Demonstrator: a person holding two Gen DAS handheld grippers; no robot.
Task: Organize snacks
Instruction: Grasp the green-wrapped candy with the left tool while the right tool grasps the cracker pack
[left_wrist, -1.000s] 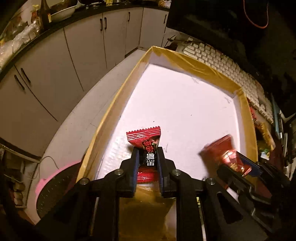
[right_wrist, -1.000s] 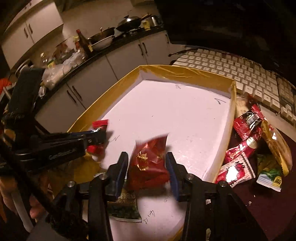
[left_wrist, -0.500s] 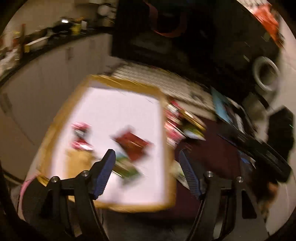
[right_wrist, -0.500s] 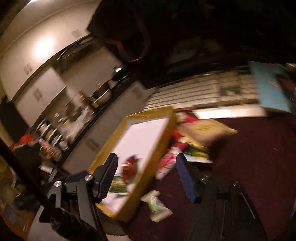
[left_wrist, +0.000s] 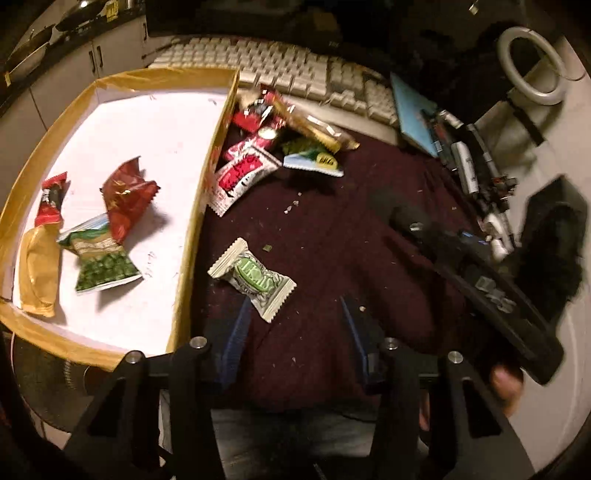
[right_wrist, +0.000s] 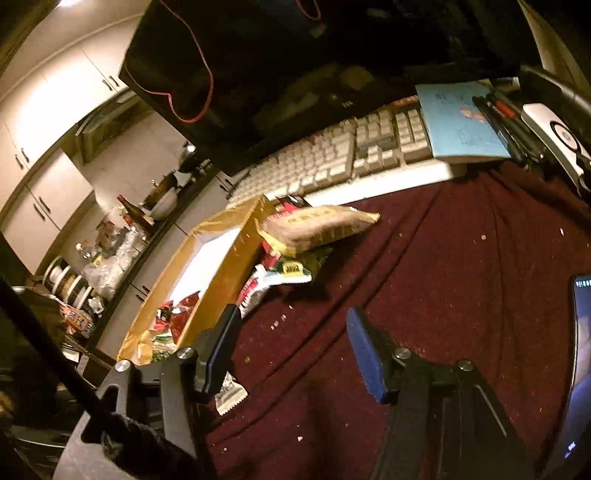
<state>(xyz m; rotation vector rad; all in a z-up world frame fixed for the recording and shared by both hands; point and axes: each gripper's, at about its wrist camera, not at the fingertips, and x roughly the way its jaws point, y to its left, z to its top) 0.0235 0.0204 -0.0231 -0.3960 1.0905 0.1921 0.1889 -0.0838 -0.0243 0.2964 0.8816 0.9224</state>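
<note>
A shallow box with gold-taped walls (left_wrist: 192, 221) and a white floor sits at the left; it also shows in the right wrist view (right_wrist: 221, 273). Inside lie a red packet (left_wrist: 125, 199), a small red packet (left_wrist: 51, 199), a green pea packet (left_wrist: 103, 258) and a yellow packet (left_wrist: 37, 273). A green-and-white snack (left_wrist: 255, 280) lies on the maroon cloth (left_wrist: 351, 240) just ahead of my open, empty left gripper (left_wrist: 295, 325). A pile of snacks (left_wrist: 277, 147) lies against the box's right wall, topped by a long gold packet (right_wrist: 317, 225). My right gripper (right_wrist: 291, 332) is open and empty above the cloth.
A beige keyboard (left_wrist: 295, 70) lies behind the snacks, under a dark monitor (right_wrist: 295, 74). A blue notebook (right_wrist: 461, 122) and pens (left_wrist: 469, 162) lie at the right. A phone (right_wrist: 580, 369) is at the right edge. Kitchen cabinets (right_wrist: 44, 199) stand to the left.
Both grippers let go of their red packets, which now lie in the box. Both opened, pulled back and swung right, over the maroon cloth.
</note>
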